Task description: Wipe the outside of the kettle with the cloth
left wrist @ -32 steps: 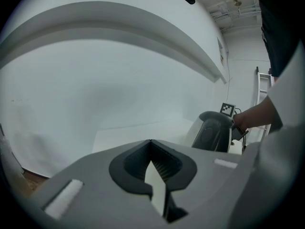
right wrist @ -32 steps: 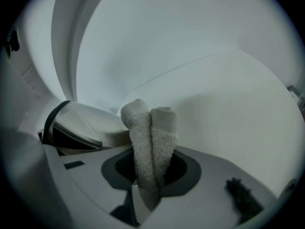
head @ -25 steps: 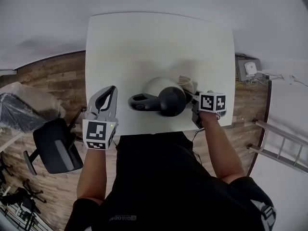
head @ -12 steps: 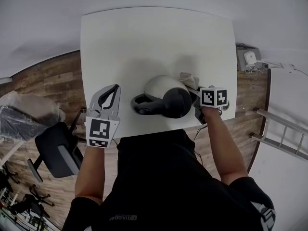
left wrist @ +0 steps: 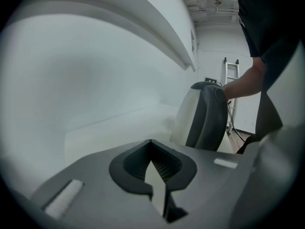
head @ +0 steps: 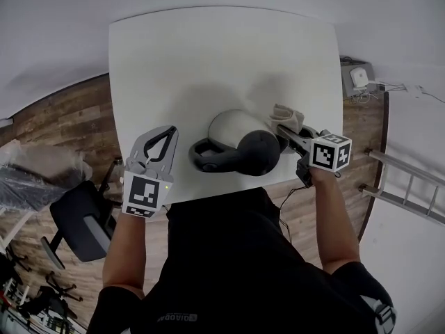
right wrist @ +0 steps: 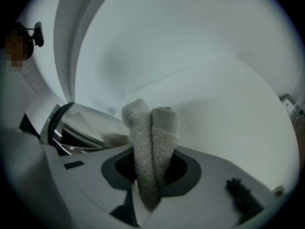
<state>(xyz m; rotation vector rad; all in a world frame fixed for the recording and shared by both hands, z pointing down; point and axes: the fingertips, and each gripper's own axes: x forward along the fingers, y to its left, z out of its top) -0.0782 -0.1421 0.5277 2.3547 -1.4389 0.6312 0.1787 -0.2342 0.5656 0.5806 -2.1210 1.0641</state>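
1. The right gripper [head: 284, 129] was clenched on a folded cloth [head: 288, 116], held at the right side of the kettle [head: 231, 125]. I could not tell whether the cloth actually touched the wall.
2. The kettle stood upright on the white table [head: 208, 54], close to its near edge, with the handle [head: 208, 156] pointing at the left gripper [head: 163, 135].
3. The left gripper had its jaws closed on nothing and hung just left of the handle, apart from it.
4. To wipe well, the cloth likely needed firm, flat contact and slow sweeps round the body. The free gripper could steady the handle so the kettle would not slide off the edge.
5. The kettle's dark lid [head: 259, 152] looked shut, so its contents could not be seen.
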